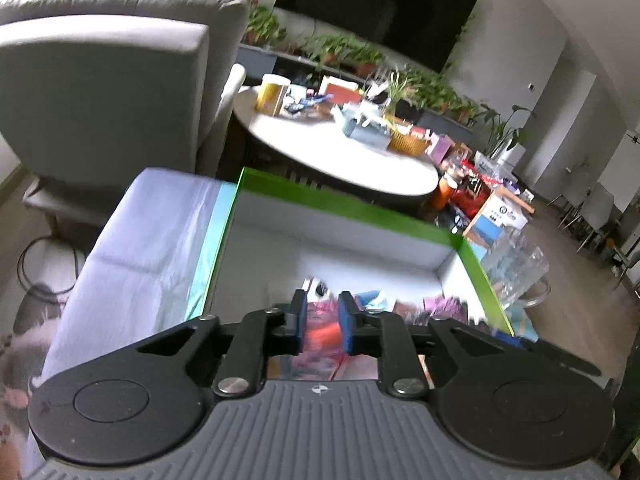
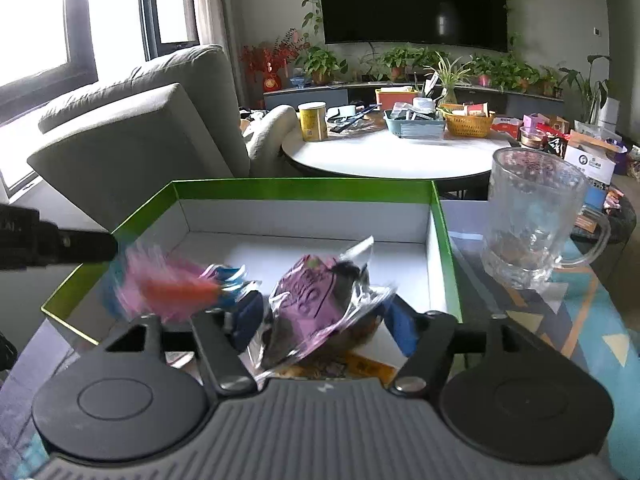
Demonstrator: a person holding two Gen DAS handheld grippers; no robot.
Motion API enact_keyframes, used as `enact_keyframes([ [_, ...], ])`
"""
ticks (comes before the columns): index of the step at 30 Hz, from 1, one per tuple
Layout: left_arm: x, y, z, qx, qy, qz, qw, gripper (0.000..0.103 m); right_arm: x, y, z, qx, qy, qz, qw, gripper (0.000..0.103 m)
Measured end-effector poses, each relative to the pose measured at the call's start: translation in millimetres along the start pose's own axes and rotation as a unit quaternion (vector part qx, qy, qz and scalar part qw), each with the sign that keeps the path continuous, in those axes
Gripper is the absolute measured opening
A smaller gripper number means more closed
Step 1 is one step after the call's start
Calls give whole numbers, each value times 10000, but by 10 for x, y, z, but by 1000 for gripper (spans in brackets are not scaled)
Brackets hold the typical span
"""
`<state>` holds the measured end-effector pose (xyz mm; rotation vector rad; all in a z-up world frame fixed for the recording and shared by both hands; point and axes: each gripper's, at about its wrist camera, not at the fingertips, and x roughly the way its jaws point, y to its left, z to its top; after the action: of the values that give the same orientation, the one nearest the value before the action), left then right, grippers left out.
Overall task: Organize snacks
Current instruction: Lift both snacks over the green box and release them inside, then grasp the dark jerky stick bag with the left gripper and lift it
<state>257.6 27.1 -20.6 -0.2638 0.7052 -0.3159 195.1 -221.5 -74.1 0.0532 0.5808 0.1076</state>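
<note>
Living room, green-rimmed box; purple snack packet, lettering blurred unreadable

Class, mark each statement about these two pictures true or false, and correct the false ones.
1. The box has a green rim. True.
2. The glass mug stands inside the box. False: it stands outside, beside the box's right wall.
3. A purple snack packet sits between the right gripper's fingers. True.
4. The television on the wall is showing a programme. False: its screen is dark.
5. The round table behind the box is bare. False: it holds baskets, a yellow tin and other things.
</note>
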Motion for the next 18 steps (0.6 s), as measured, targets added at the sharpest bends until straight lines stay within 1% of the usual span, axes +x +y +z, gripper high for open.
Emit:
enact_keyframes([
  [1, -44, -3, -34, 22, 27, 55, 10000, 25, -37, 3, -11, -30, -15, -13, 10000, 56],
  [5, -285, -8, -192, 127, 8, 185, 9997, 33, -235, -7, -58, -68, -68, -56, 9999, 59],
  [7, -408, -14, -291, 177, 58, 155, 9997, 38, -337, -40, -85, -71, -96, -63, 9999, 59],
  [8, -472, -25, -357, 217, 99, 123, 9996, 39, -382, -63, -101, -87, -114, -53, 9999, 59],
  [10, -571, -49, -484, 310, 203, 66, 9993, 41, -467, -102, -129, -157, -145, 118, 9997, 59],
  [12, -641, -71, -611, 367, 298, 34, 9989, 43, -627, -98, -190, -253, -226, 179, 9993, 59],
  [15, -687, -69, -822, 319, 465, -5, 9984, 44, -827, -96, -311, -428, -364, 20, 9984, 59],
  [18, -648, -79, -977, 253, 696, -16, 9973, 44, -940, -140, -439, -505, -219, 60, 9985, 59],
])
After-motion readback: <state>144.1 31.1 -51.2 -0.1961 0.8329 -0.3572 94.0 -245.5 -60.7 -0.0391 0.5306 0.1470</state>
